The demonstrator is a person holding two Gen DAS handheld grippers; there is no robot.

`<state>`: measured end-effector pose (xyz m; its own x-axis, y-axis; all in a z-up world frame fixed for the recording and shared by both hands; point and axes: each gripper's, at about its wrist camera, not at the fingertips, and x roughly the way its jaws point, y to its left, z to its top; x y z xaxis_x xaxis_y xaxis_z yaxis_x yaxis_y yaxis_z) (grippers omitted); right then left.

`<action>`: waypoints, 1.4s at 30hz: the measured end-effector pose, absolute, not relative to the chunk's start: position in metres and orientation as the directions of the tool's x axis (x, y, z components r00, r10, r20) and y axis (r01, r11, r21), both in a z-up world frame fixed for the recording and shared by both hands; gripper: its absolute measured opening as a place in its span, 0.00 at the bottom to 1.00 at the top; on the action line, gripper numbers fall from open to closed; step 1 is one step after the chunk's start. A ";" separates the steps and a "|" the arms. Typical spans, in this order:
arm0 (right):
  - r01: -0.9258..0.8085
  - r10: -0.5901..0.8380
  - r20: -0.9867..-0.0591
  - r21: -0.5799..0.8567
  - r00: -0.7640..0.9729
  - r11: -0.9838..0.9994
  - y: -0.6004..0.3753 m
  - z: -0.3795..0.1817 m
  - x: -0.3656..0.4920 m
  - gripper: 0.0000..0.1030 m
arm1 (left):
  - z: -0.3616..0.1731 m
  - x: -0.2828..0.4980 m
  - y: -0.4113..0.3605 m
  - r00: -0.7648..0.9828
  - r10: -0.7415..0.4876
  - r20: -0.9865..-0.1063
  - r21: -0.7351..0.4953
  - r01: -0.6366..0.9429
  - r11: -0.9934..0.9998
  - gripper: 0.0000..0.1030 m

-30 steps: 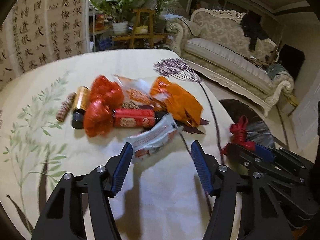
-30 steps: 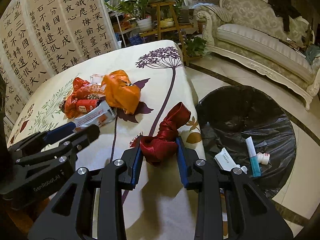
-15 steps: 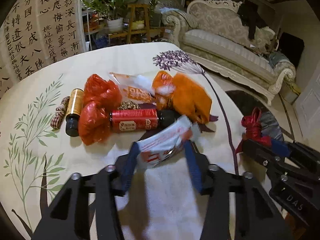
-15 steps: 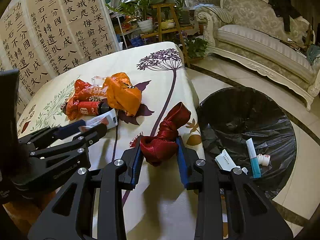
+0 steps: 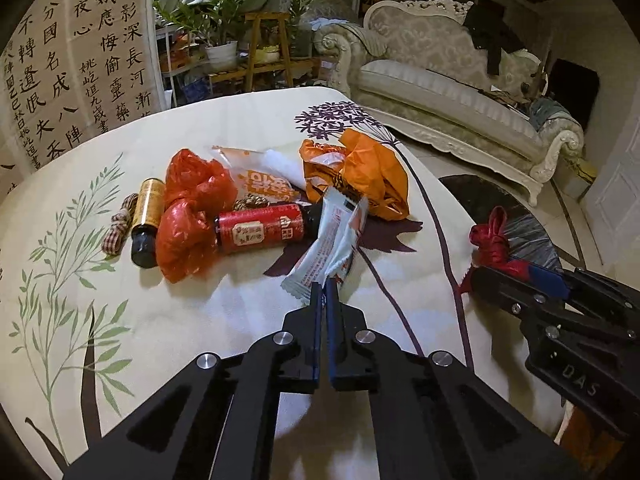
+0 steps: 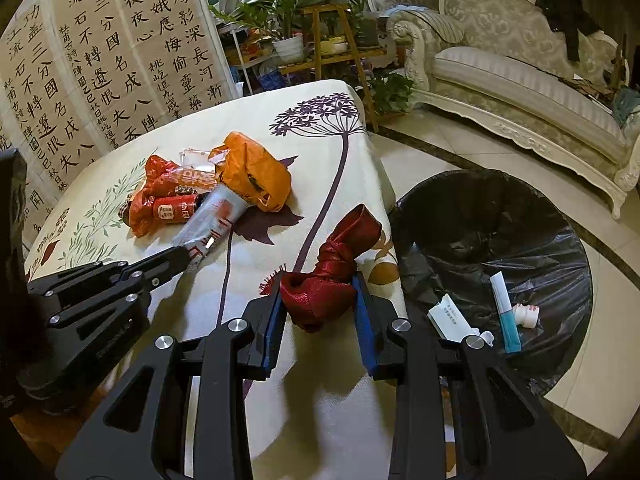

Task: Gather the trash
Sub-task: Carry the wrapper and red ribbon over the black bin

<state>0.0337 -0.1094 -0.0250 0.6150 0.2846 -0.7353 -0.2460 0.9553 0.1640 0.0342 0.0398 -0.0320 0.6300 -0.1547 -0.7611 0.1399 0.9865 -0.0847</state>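
Trash first, left view: my left tongs [image 5: 324, 290] have just been closing and now pinch a corner of the pale blue-white foil snack wrapper [image 5: 334, 236]; so thin a hold may slip.

Right view: my right tongs [image 6: 320, 304] clamp the knotted red satin ribbon [image 6: 336, 270] over the surface [image 6: 328, 392], beside the black-lined bin [image 6: 492, 216]; releasing short could miss it.

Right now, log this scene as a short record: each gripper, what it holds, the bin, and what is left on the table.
left gripper: shut on the white snack wrapper, pinched by its near end
right gripper: shut on the red ribbon knot
bin: black-lined, on the floor beside the table, already holding a few small items
left on table: orange bag, red bags, red bottle, gold bottle, checked ribbon
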 end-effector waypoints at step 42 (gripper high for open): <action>-0.043 0.075 -0.668 0.065 0.741 0.997 -0.209 0.000 0.031 0.30 | 0.004 0.028 -0.042 0.683 -0.284 -0.673 -0.146 0.253 0.956 0.01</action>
<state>0.0310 -0.2088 0.0004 0.7407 0.0755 -0.6676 -0.0434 0.9970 0.0645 0.0277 -0.0422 0.0037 0.6831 -0.2838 -0.6729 0.2531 0.9563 -0.1464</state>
